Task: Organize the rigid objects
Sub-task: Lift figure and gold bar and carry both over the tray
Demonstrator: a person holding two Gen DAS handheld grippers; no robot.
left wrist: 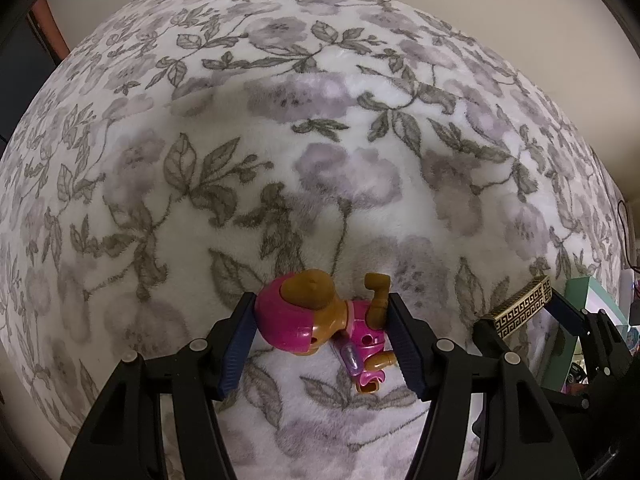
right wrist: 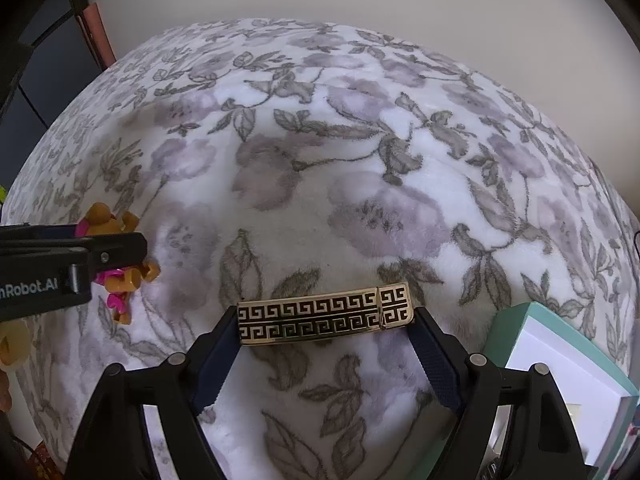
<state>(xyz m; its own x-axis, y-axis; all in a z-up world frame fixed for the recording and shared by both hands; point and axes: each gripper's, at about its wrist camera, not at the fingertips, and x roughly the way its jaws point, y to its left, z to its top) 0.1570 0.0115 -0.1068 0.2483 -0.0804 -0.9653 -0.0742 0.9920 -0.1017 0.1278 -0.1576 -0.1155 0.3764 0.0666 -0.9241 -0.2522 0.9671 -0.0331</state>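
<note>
A pink and brown toy dog figure [left wrist: 320,320] lies on its side on the floral blanket [left wrist: 320,160]. My left gripper [left wrist: 320,300] is shut on it: the left pad rests on the pink helmet and the right pad on a raised brown paw. A flat gold case with a black key pattern [right wrist: 324,316] lies crosswise between the fingers of my right gripper [right wrist: 326,314], and each of its ends meets a blue pad. The left wrist view shows the same gold case [left wrist: 520,304] at the right, about a hand's width from the toy. The toy [right wrist: 120,280] is partly hidden behind a left finger [right wrist: 116,248].
A teal box with a white inside [right wrist: 560,364] stands open at the right edge of the blanket, close to the right finger. Dark furniture [right wrist: 40,80] stands at the far left, with a pale wall [right wrist: 360,0] behind. Small items clutter the lower left corner.
</note>
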